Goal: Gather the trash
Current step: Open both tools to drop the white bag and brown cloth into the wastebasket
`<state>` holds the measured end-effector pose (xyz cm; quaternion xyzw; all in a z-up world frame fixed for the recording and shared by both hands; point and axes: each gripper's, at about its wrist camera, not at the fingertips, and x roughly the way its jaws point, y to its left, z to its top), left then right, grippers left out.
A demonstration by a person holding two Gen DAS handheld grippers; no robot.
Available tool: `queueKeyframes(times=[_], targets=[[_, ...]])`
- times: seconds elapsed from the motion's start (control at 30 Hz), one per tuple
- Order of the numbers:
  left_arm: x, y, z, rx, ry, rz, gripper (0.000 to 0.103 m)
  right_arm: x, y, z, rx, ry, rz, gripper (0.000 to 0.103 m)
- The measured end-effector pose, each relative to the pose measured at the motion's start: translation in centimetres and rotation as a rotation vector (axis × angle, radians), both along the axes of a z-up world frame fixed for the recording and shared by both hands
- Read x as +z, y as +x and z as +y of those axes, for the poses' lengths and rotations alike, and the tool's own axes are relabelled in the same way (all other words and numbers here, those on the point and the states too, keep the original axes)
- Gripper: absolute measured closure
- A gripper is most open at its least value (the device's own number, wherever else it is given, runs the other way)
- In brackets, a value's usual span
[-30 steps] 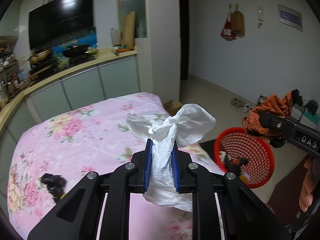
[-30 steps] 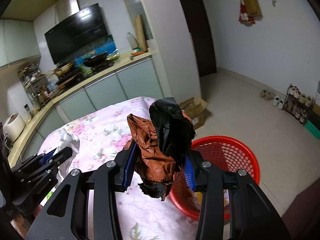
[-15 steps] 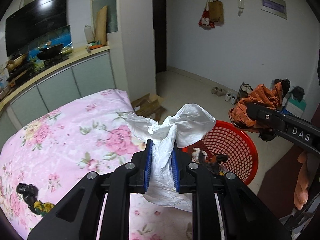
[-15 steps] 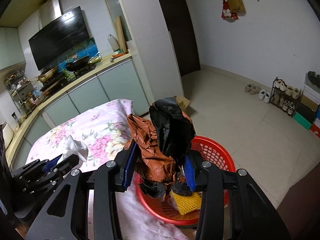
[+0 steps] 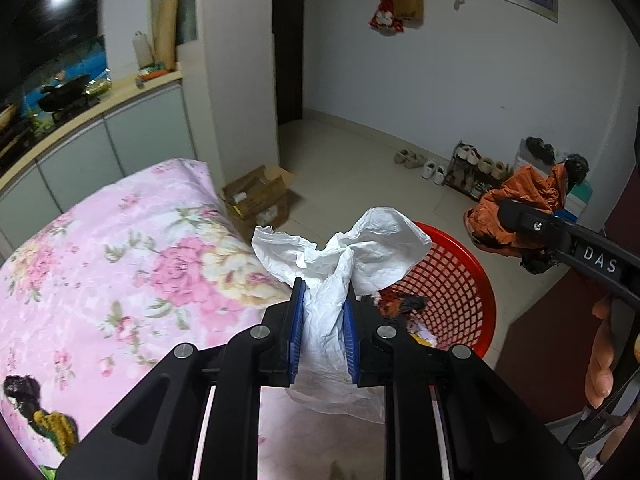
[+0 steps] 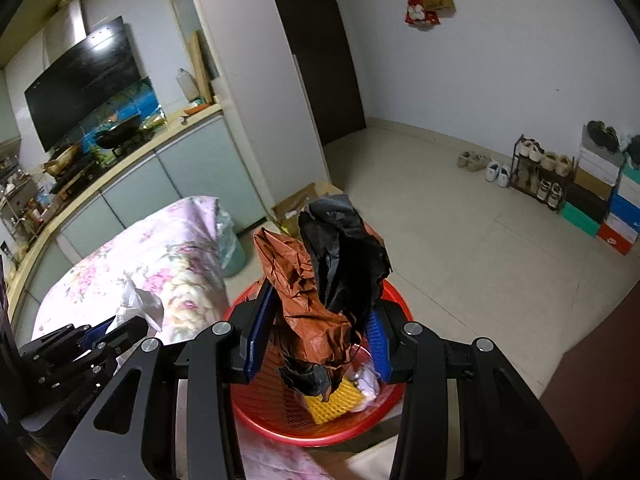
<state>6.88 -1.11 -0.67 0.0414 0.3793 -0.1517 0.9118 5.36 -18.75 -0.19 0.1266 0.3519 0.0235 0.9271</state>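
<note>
The left tongs [image 5: 320, 330] pinch a crumpled white tissue [image 5: 340, 256] beside the red basket [image 5: 472, 280]. The right tongs [image 6: 316, 336] clamp an orange-and-black wrapper wad [image 6: 324, 280] directly above that basket.

My right gripper [image 6: 316, 340] now hangs right over the red basket [image 6: 256, 408]; my left gripper [image 5: 322, 328] nears its rim.

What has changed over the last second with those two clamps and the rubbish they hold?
Both have swung from over the flowered table toward the red basket. The right gripper, with its brown and black wrapper wad, now hangs over the basket; the left gripper and its white tissue have come near its rim. Nothing was let go: both stay clamped, and scraps remain on the table.
</note>
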Motion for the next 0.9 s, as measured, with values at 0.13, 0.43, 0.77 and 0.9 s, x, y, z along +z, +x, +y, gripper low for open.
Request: queueKeyframes(times=[0.13,0.43,0.77,0.9], targets=[[-1.3,1.0,-1.9,-0.045,-0.008,0.051,0.086,-1.3,0.7,-0.5,-0.014,-0.001,0.043,0.063],[-5.0,3.0,-5.0,-0.115,-0.02,0.18,0.086,-4.2,2.5,-1.2,-0.022,0.008,0.146,0.062],[-6.4,3.3,-6.1,-0.147,-0.016,0.195,0.046,-6.0,3.2,-2.6,-0.023,0.094,0.213,0.037],[-5.5,2.7,-5.3,-0.138,-0.023,0.169,0.032,-5.6,2.8,-2.9,-0.023,0.125,0.207,0.034]])
